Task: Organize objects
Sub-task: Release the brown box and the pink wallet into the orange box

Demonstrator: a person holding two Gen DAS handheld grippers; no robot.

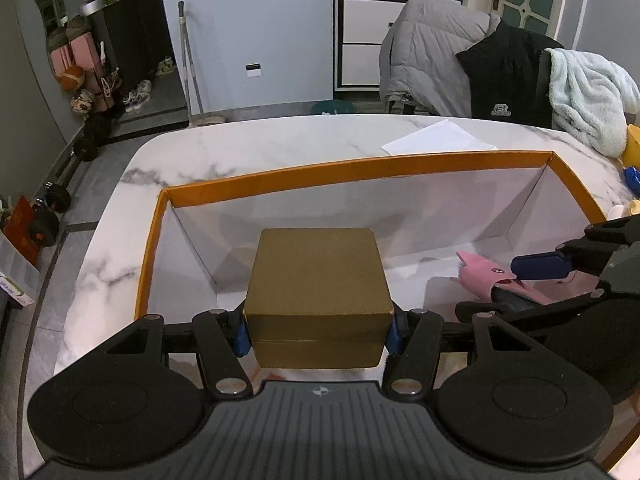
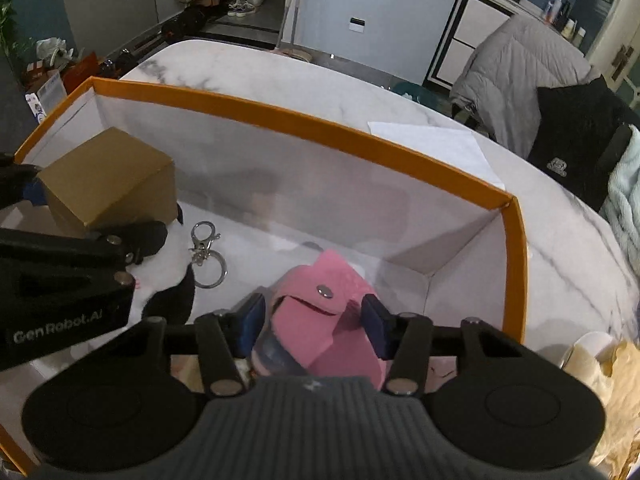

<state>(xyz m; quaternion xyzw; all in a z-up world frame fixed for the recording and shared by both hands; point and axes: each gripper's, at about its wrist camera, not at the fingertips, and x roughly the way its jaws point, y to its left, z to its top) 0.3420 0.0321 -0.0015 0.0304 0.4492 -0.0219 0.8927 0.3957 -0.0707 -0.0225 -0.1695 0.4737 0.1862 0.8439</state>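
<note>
Between our left tongs sits the gold box, clamped by both blue pads and hanging over the near left part of the orange tray. Just right of those tongs and below them lie a plush toy and a key ring on the tray floor. Further right, our right tongs hold the pink clip; the left pad looks pressed on it, while the right pad seems barely touching, so we judge the grip loose.

We think the main risk is that pink clip twisting or slipping out, since it sits askew between the pads. Second, the gold box could come down on the plush toy or key ring and rest tilted, because they lie close under it. Third, our two tongs are near each other inside the tray, and a sideways move by either could knock the other.

Beyond the tray's far wall, the worktop carries a white sheet. Coats drape the chairs behind, well apart from our tongs. To the far right, yellow paper crowds the tray's edge.
</note>
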